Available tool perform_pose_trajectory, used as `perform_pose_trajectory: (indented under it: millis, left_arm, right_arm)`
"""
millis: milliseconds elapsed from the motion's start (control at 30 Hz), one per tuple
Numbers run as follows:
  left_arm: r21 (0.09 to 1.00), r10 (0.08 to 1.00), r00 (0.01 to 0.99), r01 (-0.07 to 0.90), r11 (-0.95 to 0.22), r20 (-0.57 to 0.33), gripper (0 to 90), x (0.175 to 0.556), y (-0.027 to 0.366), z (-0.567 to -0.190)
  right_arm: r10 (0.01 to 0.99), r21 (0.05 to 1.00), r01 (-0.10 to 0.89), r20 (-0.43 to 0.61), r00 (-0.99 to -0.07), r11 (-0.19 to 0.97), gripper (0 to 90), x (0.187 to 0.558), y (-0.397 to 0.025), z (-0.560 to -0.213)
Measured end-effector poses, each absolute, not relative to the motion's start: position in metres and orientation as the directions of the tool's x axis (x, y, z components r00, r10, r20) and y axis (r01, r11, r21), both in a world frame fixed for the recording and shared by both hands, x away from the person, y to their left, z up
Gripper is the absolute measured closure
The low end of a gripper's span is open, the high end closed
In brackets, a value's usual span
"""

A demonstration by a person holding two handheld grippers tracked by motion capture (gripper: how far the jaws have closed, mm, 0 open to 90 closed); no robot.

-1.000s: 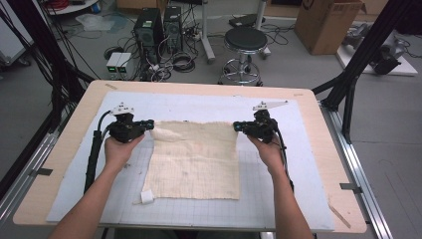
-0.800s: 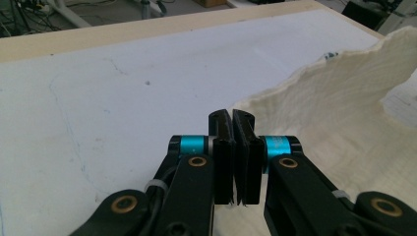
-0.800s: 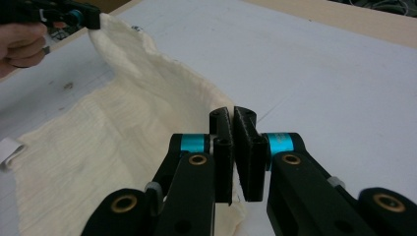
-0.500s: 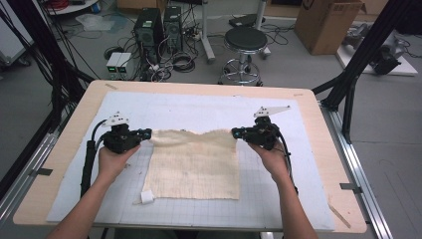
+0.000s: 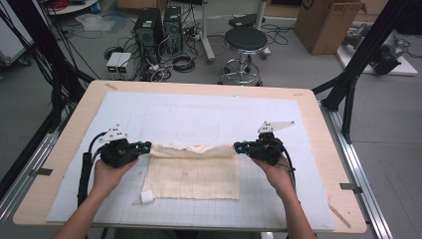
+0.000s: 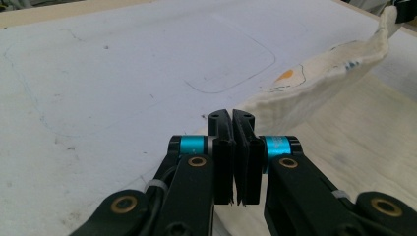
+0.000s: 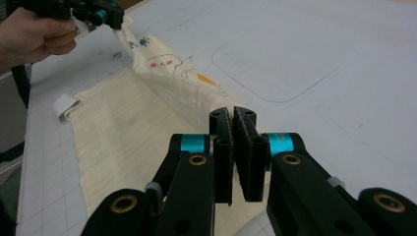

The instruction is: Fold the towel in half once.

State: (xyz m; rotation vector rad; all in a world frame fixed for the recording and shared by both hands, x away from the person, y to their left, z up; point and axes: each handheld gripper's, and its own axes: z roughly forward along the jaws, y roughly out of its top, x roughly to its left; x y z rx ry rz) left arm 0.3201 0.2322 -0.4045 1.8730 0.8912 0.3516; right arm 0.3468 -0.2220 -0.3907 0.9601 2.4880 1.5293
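Observation:
A cream cloth [image 5: 194, 174] with small printed pictures lies on the white mat, its far edge lifted and folded toward me. My left gripper [image 5: 147, 146] is shut on the cloth's far left corner [image 6: 255, 110]. My right gripper [image 5: 238, 147] is shut on the far right corner [image 7: 206, 105]. The raised edge [image 6: 339, 64] hangs stretched between the two grippers, showing an orange and blue print [image 7: 162, 61]. A white loop tag [image 5: 147, 196] sticks out at the cloth's near left corner, also seen as the tag [image 7: 66, 104] in the right gripper view.
The white grid mat [image 5: 199, 119] covers a wooden table [image 5: 64, 144]. A rounded rectangle outline [image 5: 199, 132] is drawn on the mat beyond the cloth. Past the table's far edge stand a stool [image 5: 245, 45], computer cases [image 5: 157, 27] and cables on the floor.
Both grippers have drawn the cloth's far edge toward me, lifting it and folding it over the near part. The cloth now covers less of the mat front to back.

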Motion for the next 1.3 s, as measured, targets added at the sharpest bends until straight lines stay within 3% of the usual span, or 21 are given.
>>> perform_pose_trajectory:
  millis: [633,1300]
  left_arm:
    - [0.871,0.672,0.73,0.406,-0.278,-0.126,86.6,0.273,0.243,-0.424]
    - [0.844,0.597,0.786,0.422,-0.331,-0.159,84.3,0.245,0.245,-0.436]
  right_arm:
    - [0.503,0.828,0.44,0.232,-0.832,0.347,86.6,0.308,-0.218,-0.407]
    - [0.492,0.777,0.481,0.259,-0.831,0.405,85.5,0.276,-0.222,-0.432]
